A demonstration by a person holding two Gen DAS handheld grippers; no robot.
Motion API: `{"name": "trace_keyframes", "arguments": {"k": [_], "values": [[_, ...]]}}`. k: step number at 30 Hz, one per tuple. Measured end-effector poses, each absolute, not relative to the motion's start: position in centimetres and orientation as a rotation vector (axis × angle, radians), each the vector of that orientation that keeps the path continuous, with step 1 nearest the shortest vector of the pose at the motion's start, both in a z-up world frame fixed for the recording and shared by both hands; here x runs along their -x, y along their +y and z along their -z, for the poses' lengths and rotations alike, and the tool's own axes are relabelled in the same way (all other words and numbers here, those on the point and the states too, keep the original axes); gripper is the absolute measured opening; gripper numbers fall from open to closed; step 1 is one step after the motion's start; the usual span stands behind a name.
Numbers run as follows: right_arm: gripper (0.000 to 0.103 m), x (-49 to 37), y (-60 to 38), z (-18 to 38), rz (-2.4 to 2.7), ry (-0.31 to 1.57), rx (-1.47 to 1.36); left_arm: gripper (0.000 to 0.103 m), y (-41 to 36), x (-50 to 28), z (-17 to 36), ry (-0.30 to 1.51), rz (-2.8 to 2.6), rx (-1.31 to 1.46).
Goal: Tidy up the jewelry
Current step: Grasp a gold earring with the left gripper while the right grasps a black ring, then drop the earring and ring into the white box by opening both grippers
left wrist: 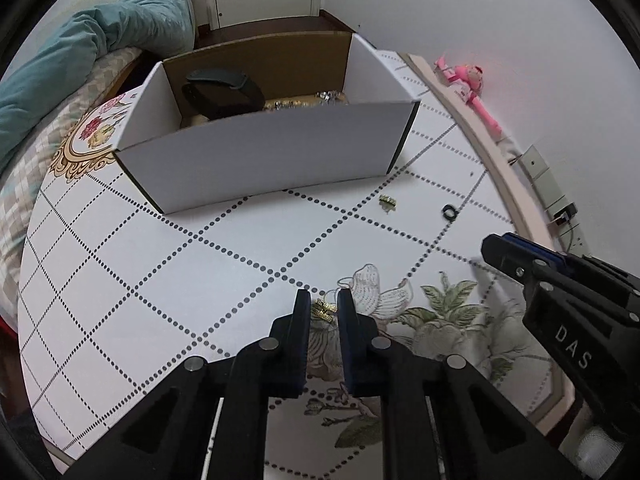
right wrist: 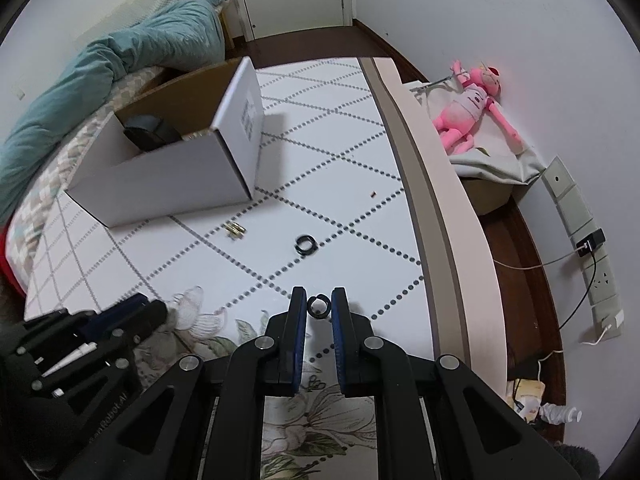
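My left gripper [left wrist: 324, 300] is shut on a gold ring [left wrist: 323, 309], held just above the tablecloth. My right gripper [right wrist: 319, 299] is shut on a black ring [right wrist: 318, 307]; it shows in the left wrist view [left wrist: 496, 252] at the right. A second gold ring [left wrist: 388, 200] [right wrist: 235, 230] and a second black ring [left wrist: 449, 213] [right wrist: 305, 244] lie on the cloth near the white cardboard box [left wrist: 260, 160] [right wrist: 168, 176]. The box holds a black watch [left wrist: 220, 94] [right wrist: 150, 132] and gold jewelry [left wrist: 304, 101].
The table has a dotted diamond-pattern cloth [left wrist: 168, 280] with flower prints. Its right edge [right wrist: 436, 200] runs beside a wall. A pink plush toy [right wrist: 468, 108] lies beyond that edge. A bed with a teal duvet [left wrist: 80, 52] is at the left.
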State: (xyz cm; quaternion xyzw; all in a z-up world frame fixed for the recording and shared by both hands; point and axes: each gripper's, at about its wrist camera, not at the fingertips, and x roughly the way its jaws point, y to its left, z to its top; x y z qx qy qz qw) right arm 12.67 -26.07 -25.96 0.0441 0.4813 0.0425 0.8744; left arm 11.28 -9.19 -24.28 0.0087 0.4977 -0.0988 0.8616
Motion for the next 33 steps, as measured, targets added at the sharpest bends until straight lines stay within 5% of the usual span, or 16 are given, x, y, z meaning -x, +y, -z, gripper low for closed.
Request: {"name": "trace_keyframes", "arguments": {"k": [12,22,25,29,33], "values": [[0.013,-16.1,-23.8,17.1,-0.26,0.901,-0.19,0.011,-3.7,-15.8,15.4,0.951,0.214,0.126],[0.013,-25.5,-19.6,17.4,-0.319,1.039,-0.151,0.013,-0.6,-23.2,16.3,1.027,0.106,0.108],[0.014,-26.7,-19.2,18.4,-0.317,1.082,-0.144,0.022,-0.3,-24.1,16.8,1.043,0.071,0.082],[0.015,-27.4,-19.4,18.8,-0.294,1.103,-0.137,0.068,0.4,-24.4,16.4,1.015,0.019,0.07],[0.022,-27.3,-19.7,18.3,-0.277,1.085,-0.115,0.07,1.0,-24.3,16.4,1.011,-0.002,0.074]]}}
